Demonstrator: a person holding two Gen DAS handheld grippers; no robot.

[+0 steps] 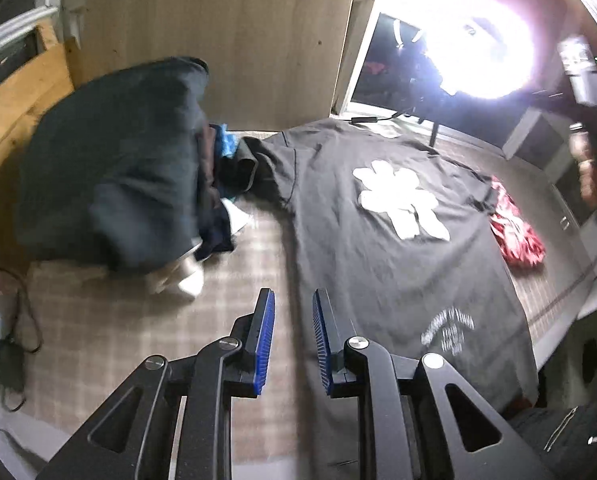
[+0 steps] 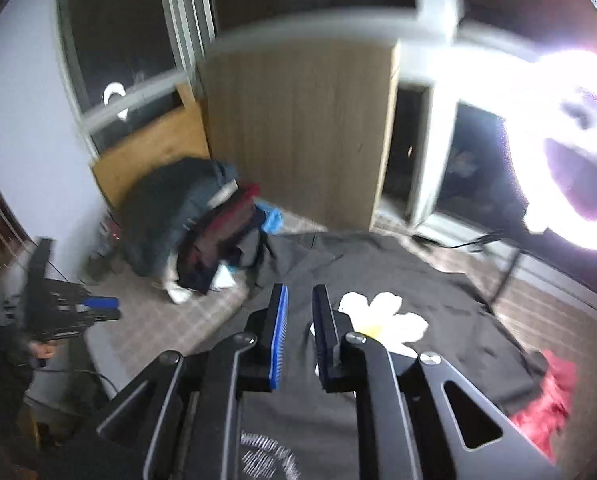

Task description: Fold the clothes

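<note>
Across the frame's centre and right, black T-shirt (image 1: 378,240) lies flat: judged light, limp, best gripped at hem corners; both jaws narrowly parted, empty.

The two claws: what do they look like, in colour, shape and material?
Both look alike. The left claw has two flat black fingers lined with ribbed blue pads, on black linkage arms with triangular cut-outs and round silver pivot screws. The right claw has the same build. No markings or cables on them are visible.
</note>
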